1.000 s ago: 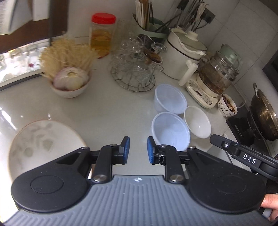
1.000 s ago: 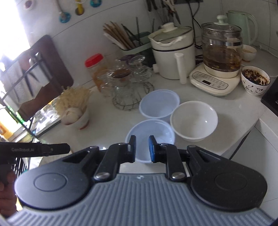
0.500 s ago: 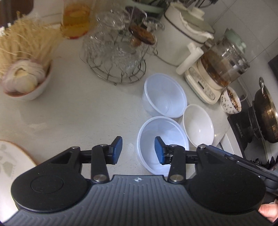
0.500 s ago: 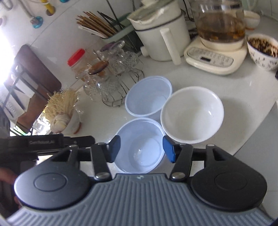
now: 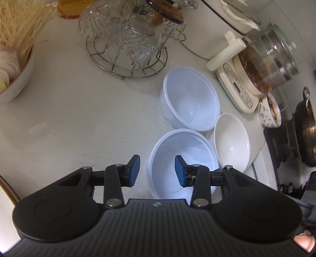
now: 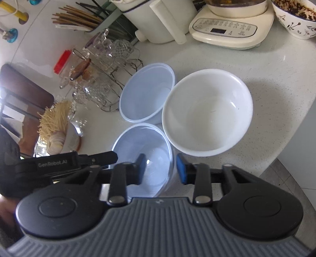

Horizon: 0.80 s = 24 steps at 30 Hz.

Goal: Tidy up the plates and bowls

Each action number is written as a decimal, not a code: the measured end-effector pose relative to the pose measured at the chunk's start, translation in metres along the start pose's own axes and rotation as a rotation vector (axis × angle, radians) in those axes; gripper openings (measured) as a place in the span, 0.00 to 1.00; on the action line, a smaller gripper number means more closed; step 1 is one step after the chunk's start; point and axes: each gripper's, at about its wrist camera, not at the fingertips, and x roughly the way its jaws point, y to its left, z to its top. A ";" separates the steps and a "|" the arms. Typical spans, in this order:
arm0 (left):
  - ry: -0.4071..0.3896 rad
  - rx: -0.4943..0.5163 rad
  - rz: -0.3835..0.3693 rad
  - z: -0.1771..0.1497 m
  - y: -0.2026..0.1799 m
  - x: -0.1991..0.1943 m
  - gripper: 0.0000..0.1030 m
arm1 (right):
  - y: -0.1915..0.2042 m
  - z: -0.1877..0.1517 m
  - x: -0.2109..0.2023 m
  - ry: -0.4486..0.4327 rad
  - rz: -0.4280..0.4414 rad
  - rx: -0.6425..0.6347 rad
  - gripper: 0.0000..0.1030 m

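Observation:
Three empty bowls sit together on the white counter. The near translucent plastic bowl [image 5: 177,158] [image 6: 144,158] lies under both grippers. A second translucent plastic bowl [image 5: 189,98] [image 6: 146,93] stands behind it. A white ceramic bowl [image 5: 232,140] [image 6: 207,110] stands to the right. My left gripper [image 5: 157,171] is open, its jaws either side of the near bowl's left rim. My right gripper [image 6: 161,169] is open, its jaws either side of that bowl's right rim. The left gripper shows in the right wrist view [image 6: 59,162].
A wire rack of glass cups [image 5: 130,39] [image 6: 98,79] stands behind the bowls. A kettle on a cream base [image 5: 256,65] [image 6: 229,29], a patterned bowl [image 5: 269,110] [image 6: 296,17], a noodle bowl [image 5: 13,59] and a dark pan [image 5: 306,126] surround them. The counter edge [image 6: 286,148] curves at right.
Both grippers have opened wider and moved forward and down over the near plastic bowl, so that its rim now sits between each pair of jaws.

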 end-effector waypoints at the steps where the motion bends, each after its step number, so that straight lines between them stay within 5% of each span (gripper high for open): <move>1: -0.003 -0.008 -0.006 0.000 0.001 0.000 0.40 | 0.000 0.001 0.001 0.006 0.001 0.003 0.28; 11: -0.019 -0.033 0.010 -0.006 0.008 -0.002 0.20 | -0.001 0.000 0.007 0.003 0.004 -0.014 0.17; 24: -0.099 -0.090 0.017 -0.019 0.018 -0.042 0.19 | 0.023 0.003 -0.001 0.005 0.040 -0.101 0.16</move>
